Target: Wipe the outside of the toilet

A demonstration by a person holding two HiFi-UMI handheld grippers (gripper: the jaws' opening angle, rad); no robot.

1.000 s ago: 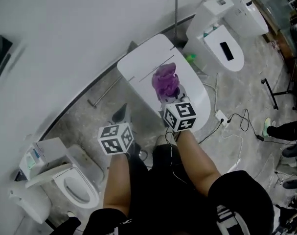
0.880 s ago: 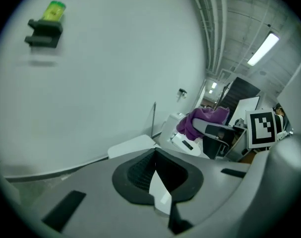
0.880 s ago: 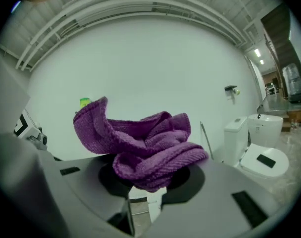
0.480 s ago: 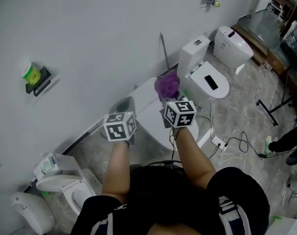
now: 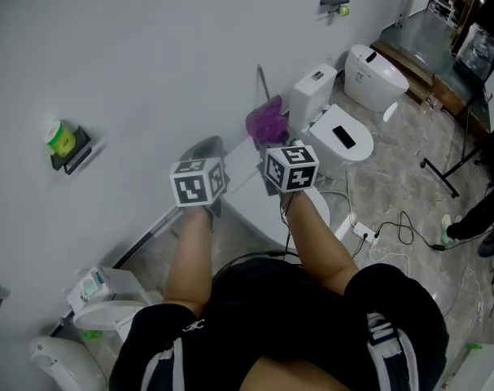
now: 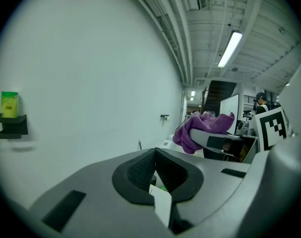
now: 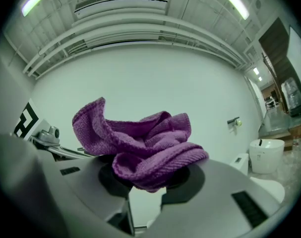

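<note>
In the head view a white toilet (image 5: 245, 173) stands against the wall, mostly hidden behind my two raised forearms. My right gripper (image 5: 271, 135) is shut on a crumpled purple cloth (image 5: 267, 120), held up in front of the wall above the toilet. In the right gripper view the purple cloth (image 7: 140, 143) bulges out over the right gripper (image 7: 149, 175). My left gripper (image 5: 206, 147) hangs just left of it at about the same height. Seen from its own view, the left gripper (image 6: 155, 170) is shut with nothing in it, and the cloth (image 6: 200, 130) shows to its right.
Another white toilet (image 5: 338, 139) and a third (image 5: 378, 73) stand further along the wall, and more toilets (image 5: 96, 300) sit at lower left. A wall shelf (image 5: 67, 147) holds a green item. Cables (image 5: 385, 226) and a black stand (image 5: 446, 173) lie on the floor at right.
Both grippers have risen from just over the toilet lid to in front of the wall, the cloth going up with the right one. The head view has tilted up, showing more wall.
</note>
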